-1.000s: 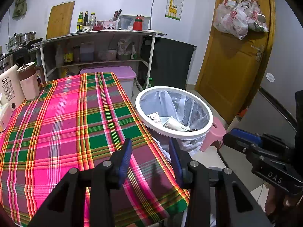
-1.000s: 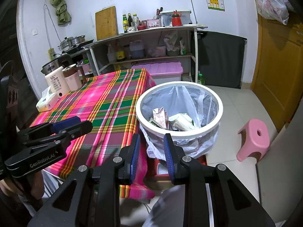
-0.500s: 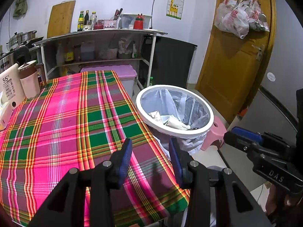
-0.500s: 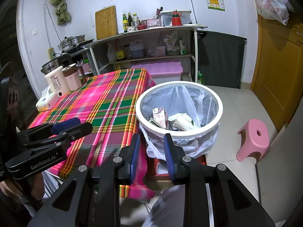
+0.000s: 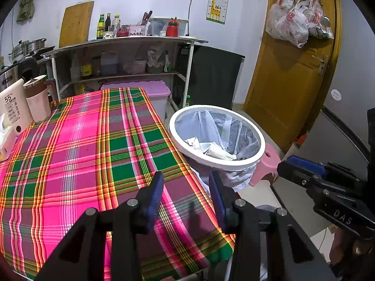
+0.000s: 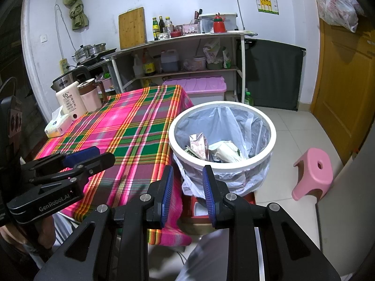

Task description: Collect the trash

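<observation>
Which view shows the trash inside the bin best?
The right wrist view: it looks down into the bin, so the carton and crumpled wrappers show clearly. The left wrist view sees the bin more obliquely, with the trash partly behind the near rim.

"GenRobot.AI" reads in pale letters along the side of the left gripper [image 6: 90,158]. "DAS" shows on the right gripper [image 5: 302,167]. The white dispenser [image 6: 70,100] carries a bold "55", with a small mark beside it that may be a degree sign; its smaller print is unreadable.
</observation>
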`<state>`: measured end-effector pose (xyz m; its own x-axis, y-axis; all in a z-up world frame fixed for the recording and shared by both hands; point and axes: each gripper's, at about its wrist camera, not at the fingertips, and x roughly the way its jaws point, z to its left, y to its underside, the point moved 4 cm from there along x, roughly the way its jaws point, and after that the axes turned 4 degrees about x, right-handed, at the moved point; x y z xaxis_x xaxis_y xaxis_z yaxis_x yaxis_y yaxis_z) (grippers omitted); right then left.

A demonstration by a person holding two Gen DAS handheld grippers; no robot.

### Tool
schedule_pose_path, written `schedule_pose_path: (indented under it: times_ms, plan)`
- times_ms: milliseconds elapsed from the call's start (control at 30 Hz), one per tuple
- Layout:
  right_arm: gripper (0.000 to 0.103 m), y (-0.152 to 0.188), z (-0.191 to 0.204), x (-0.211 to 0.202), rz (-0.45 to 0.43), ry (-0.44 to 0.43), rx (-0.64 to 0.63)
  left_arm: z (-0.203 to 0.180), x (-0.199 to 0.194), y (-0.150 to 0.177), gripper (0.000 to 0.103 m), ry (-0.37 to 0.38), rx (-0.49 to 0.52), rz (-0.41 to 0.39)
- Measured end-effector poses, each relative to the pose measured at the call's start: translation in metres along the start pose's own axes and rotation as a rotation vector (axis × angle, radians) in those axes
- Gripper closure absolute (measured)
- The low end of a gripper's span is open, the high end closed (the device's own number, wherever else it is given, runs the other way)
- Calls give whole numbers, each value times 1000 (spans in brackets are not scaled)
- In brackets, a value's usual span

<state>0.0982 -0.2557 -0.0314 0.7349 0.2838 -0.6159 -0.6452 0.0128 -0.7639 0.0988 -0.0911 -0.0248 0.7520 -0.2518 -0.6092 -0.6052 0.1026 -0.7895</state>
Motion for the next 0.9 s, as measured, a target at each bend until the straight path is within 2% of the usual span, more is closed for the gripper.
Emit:
schedule_pose_path:
  times_ms: [900]
  plan:
    - [76,1,0,-1,0,0,-1,2,0,4,61,-30,0,13]
